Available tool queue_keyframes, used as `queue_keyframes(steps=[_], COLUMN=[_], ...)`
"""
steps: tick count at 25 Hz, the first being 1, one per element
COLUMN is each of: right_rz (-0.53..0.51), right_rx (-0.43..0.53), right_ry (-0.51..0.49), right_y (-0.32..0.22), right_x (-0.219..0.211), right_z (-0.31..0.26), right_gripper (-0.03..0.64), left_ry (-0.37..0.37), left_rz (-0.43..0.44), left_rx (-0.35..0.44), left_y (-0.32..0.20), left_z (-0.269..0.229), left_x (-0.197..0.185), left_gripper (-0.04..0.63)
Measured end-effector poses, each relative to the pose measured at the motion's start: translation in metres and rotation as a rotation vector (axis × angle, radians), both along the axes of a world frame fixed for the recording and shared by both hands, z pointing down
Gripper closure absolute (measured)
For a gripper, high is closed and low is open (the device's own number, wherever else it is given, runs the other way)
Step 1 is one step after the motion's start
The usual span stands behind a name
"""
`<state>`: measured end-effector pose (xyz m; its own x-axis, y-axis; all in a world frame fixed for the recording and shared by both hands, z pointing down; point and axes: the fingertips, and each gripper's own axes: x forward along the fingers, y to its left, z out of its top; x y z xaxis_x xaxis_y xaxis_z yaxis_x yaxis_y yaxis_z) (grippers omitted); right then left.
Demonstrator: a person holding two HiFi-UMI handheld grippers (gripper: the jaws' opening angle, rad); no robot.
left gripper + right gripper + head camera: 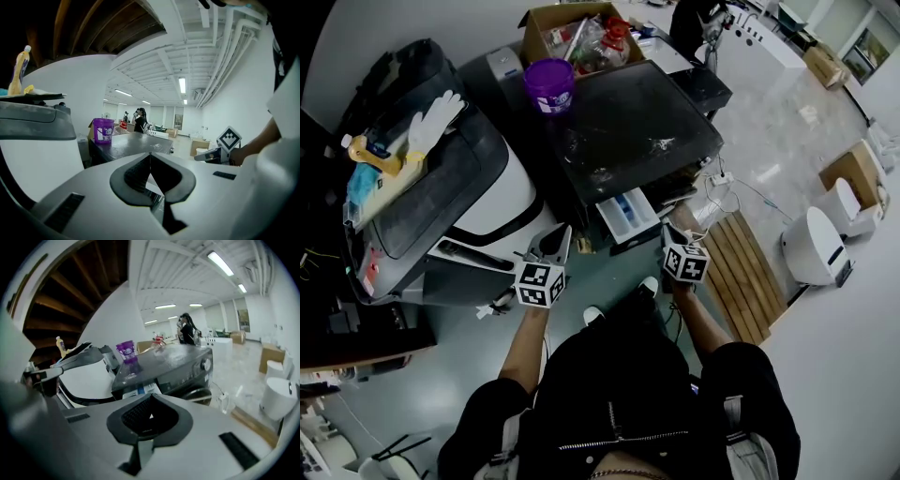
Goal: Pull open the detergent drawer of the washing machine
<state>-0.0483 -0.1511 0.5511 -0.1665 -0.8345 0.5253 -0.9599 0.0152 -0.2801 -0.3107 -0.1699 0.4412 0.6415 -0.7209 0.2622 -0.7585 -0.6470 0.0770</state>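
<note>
The dark washing machine (628, 122) stands in the middle of the head view. Its white detergent drawer (626, 216) sticks out of the front, blue inside. My right gripper (672, 228) hovers just right of the drawer's front, apart from it, shut with nothing between its pads. My left gripper (562, 232) is to the drawer's left, also shut and empty. The right gripper view looks over the shut jaws (151, 397) at the machine (178, 364) and the pulled-out drawer (140, 391). In the left gripper view the pads meet at the tip (150, 154), with the right gripper (213, 153) off to the side.
A purple tub (548, 84) sits on the machine's back left corner, a cardboard box (581, 33) behind it. A white-and-grey appliance (478, 187) with a white glove (436, 117) and a yellow bottle (370, 150) stands at the left. A slatted wooden board (745, 272) and cables (717, 183) lie at the right.
</note>
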Motion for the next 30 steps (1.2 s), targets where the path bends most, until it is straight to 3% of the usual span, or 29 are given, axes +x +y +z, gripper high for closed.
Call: queue_keyframes(steps=[4, 8, 18, 30], right_rz=[-0.070, -0.106, -0.123, -0.141], right_rx=[0.183, 0.312, 0.354, 0.340], right_ry=[0.161, 0.195, 0.163, 0.142], right_y=[-0.004, -0.007, -0.007, -0.009], right_x=[-0.008, -0.023, -0.038, -0.047], right_z=[-0.069, -0.121, -0.134, -0.129], right_gripper=[0.611, 0.612, 0.614, 0.612], left_ry=[-0.010, -0.002, 0.004, 0.004], left_rz=[0.028, 0.041, 0.026, 0.019], left_rx=[0.043, 0.087, 0.106, 0.103], left_y=[0.000, -0.003, -0.012, -0.013], left_z=[-0.016, -0.035, -0.046, -0.045], left_x=[0.012, 0.022, 0.022, 0.017], left_gripper=[0.575, 0.575, 0.575, 0.575])
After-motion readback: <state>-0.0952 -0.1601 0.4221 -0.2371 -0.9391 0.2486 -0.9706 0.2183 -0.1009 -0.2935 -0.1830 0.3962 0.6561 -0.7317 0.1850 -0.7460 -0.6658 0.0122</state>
